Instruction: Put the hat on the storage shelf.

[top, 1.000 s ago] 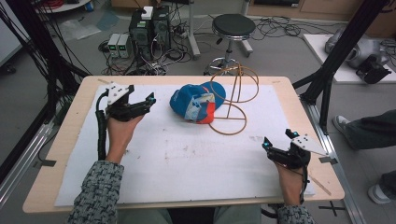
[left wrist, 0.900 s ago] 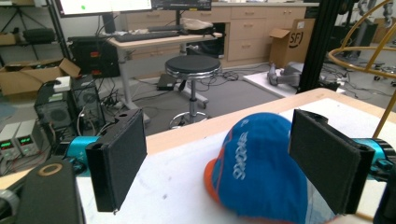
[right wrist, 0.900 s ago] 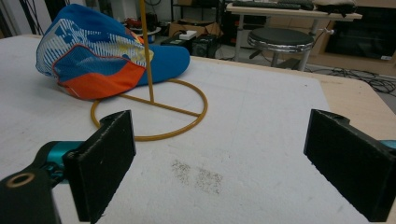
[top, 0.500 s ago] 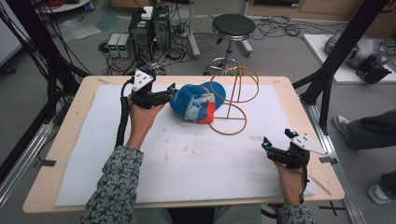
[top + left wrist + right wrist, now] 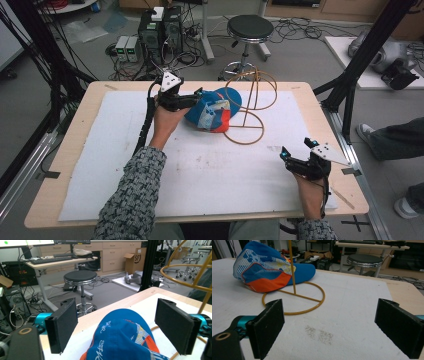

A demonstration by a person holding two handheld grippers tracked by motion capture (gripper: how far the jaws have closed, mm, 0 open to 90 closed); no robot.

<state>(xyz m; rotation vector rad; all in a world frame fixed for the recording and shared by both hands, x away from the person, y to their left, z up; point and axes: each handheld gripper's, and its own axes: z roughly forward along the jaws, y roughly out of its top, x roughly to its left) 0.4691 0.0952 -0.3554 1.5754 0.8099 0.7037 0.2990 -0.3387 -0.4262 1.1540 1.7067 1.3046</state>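
A blue cap (image 5: 212, 111) with orange and white panels lies at the back middle of the white mat (image 5: 225, 180). It leans against the base of a gold wire stand (image 5: 250, 107). My left gripper (image 5: 196, 99) is at the cap's left side, open. In the left gripper view the cap (image 5: 122, 340) lies low between the spread jaws of the left gripper (image 5: 118, 327), and contact cannot be told. My right gripper (image 5: 287, 160) rests open near the front right, and the right gripper (image 5: 332, 327) has nothing between its jaws. From there the cap (image 5: 262, 270) and stand (image 5: 294, 297) lie farther off.
The wooden table (image 5: 75, 150) edge runs around the mat. A black stool (image 5: 249, 30) and computer boxes (image 5: 160, 27) stand on the floor beyond the far edge. Black frame posts (image 5: 350, 85) rise at the table's right and left sides.
My left gripper has travelled right from the back left of the mat until its open jaws reach the cap. The right gripper, cap and stand have stayed put.
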